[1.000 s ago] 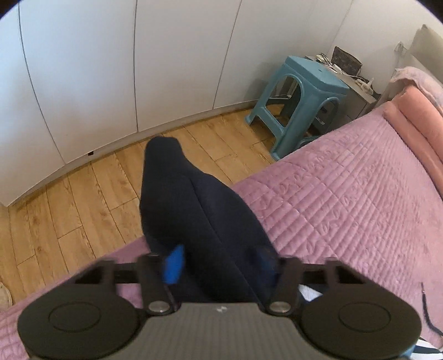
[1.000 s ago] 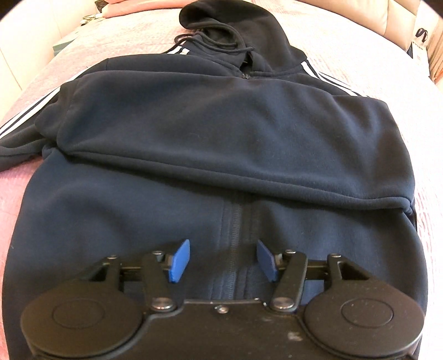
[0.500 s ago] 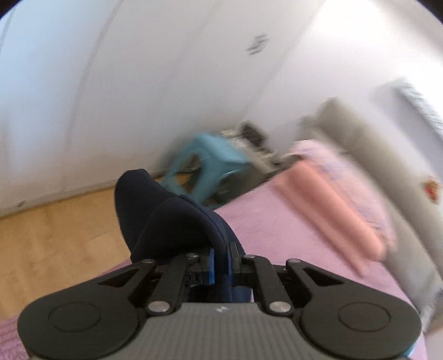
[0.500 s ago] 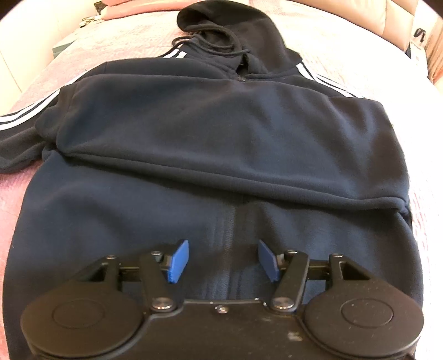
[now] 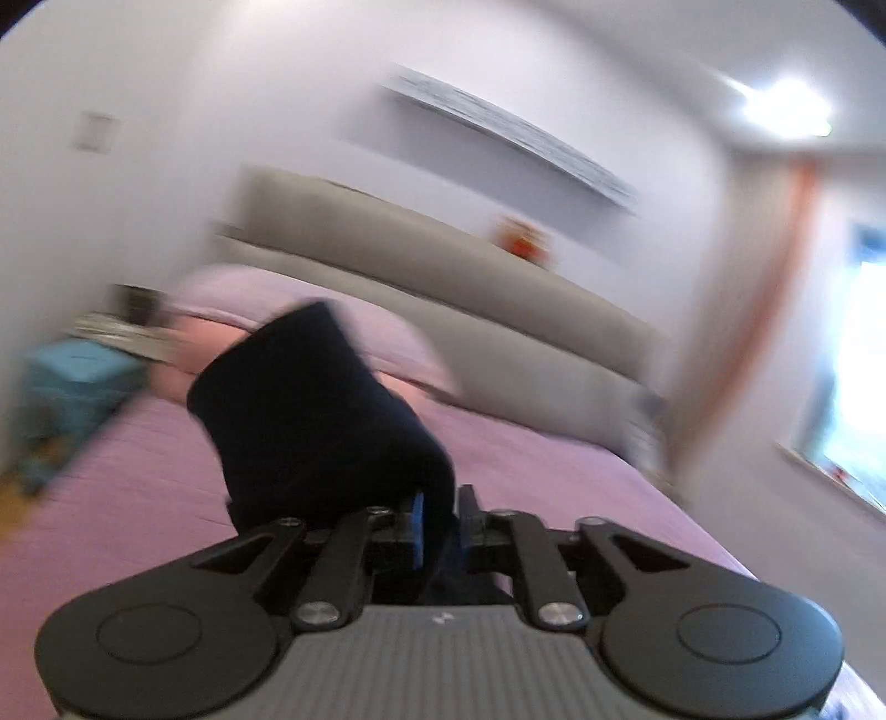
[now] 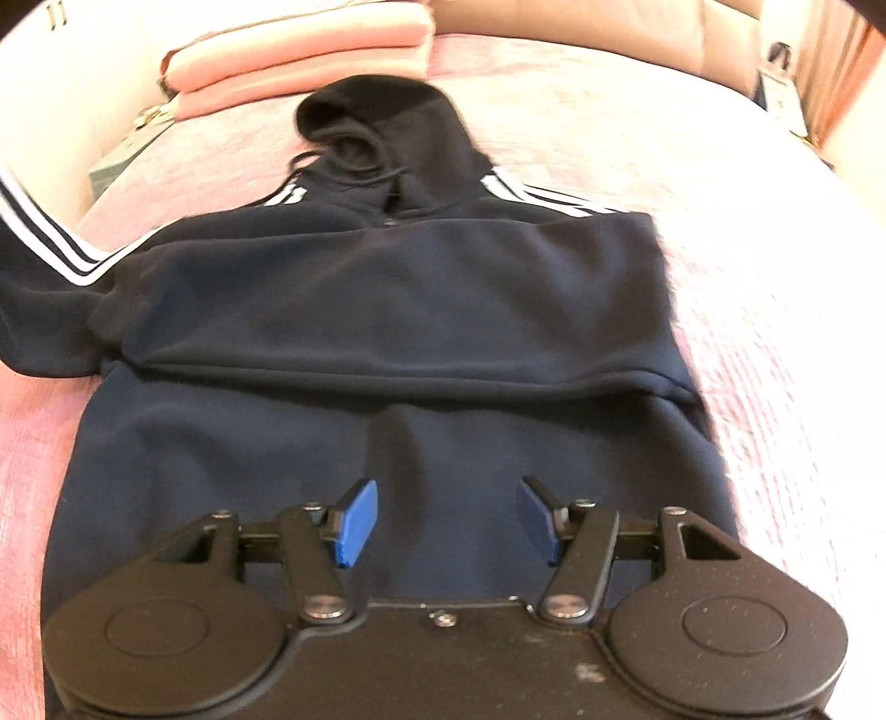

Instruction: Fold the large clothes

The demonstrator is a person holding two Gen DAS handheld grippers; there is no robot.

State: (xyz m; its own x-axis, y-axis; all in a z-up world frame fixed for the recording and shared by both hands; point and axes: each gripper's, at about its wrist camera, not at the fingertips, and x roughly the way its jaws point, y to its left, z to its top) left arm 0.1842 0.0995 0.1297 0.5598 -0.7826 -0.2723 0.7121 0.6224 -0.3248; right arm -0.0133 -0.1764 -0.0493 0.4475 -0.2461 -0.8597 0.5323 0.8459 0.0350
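A dark navy hoodie with white shoulder stripes lies flat on the pink bed, hood at the far end, one sleeve folded across the chest. My right gripper is open and empty, hovering over the hoodie's lower middle. My left gripper is shut on the hoodie's left sleeve cuff, which stands up in front of it above the bed. In the right wrist view that striped sleeve rises off the left edge.
Folded pink bedding lies at the head of the bed by the beige headboard. A teal stool stands on the floor to the left. A window is at the right.
My left gripper closed on the sleeve cuff, lifted it and swung right, from facing the floor toward the headboard. My right gripper drew back slightly, still open.
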